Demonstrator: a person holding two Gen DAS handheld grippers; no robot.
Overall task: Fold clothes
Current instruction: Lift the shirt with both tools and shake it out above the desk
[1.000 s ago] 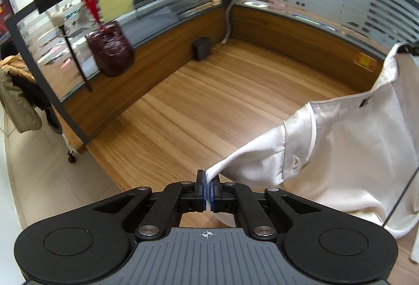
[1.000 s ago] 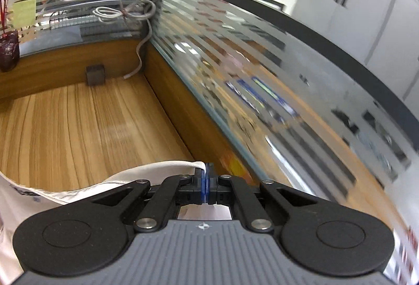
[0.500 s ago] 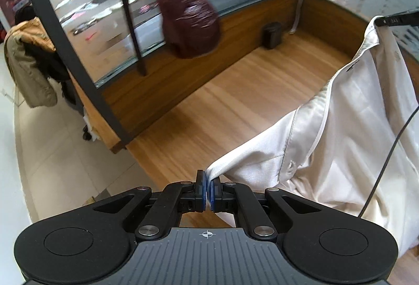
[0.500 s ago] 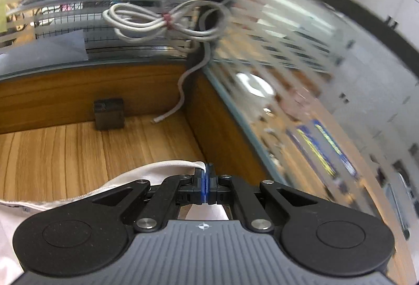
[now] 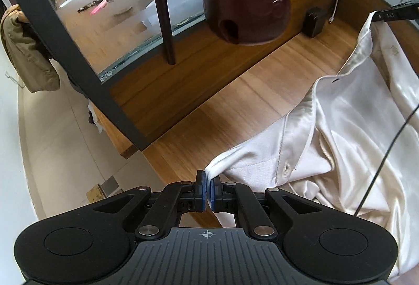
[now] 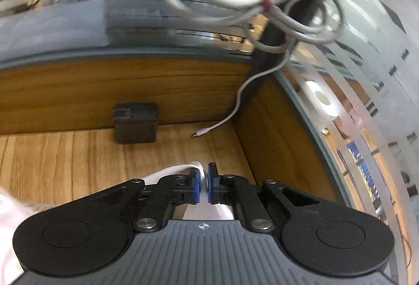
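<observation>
I'm seeing the shirt [image 5: 348,128] lying on the desk [image 5: 235,91], right of my left gripper [image 5: 208,189]. Behind it, the adapter [image 5: 315,22] is sitting against the partition [image 5: 183,70], left of the dangling cable [image 6: 235,107].

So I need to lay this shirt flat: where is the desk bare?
Bare wood runs from the white shirt left to the wooden partition base. The back corner is crowded: black box and dangling cable.
</observation>
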